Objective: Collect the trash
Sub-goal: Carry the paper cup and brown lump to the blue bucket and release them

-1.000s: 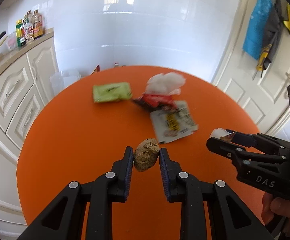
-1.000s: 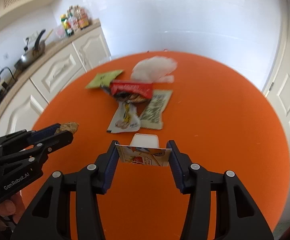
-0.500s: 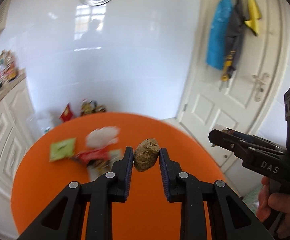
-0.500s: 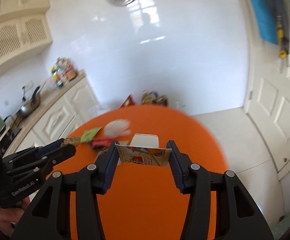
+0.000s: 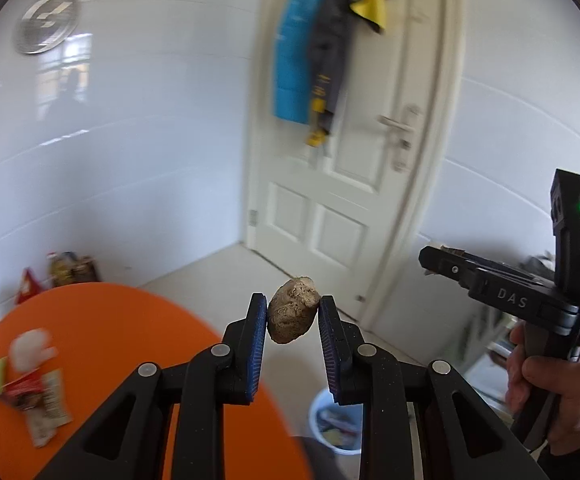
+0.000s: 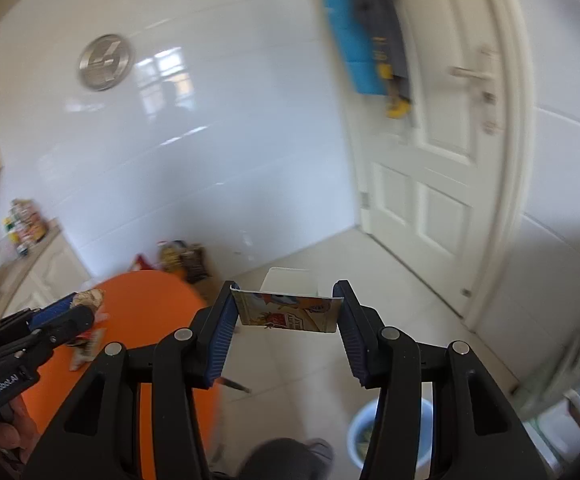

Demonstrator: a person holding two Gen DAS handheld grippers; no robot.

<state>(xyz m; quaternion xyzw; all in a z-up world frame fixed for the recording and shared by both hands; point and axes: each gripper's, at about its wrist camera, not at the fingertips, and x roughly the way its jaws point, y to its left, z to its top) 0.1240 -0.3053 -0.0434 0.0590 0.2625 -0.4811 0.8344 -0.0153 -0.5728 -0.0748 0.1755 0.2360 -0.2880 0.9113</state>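
Observation:
My left gripper [image 5: 293,312] is shut on a brown crumpled lump [image 5: 292,315], held in the air past the edge of the round orange table [image 5: 101,332]. My right gripper [image 6: 287,312] is shut on a small printed carton [image 6: 287,312] with a white top, held above the tiled floor. Below both, on the floor, stands a pale blue bin [image 5: 336,426] with trash inside, also seen as the bin [image 6: 356,432] in the right wrist view. Several wrappers [image 5: 29,384] lie on the table at the left. In the right wrist view the left gripper [image 6: 83,304] shows at the left with the lump.
A white door [image 5: 350,160] with hanging clothes [image 5: 310,48] stands ahead. A hand [image 5: 558,392] grips the right tool. Bags [image 6: 181,258] sit on the floor by the tiled wall. Kitchen cupboards [image 6: 45,276] run along the left. A dark shoe [image 6: 285,460] shows at the bottom.
Both grippers have swung right and upward off the table with their loads still held. The view went from the tabletop to the door and floor, and the blue bin came into sight.

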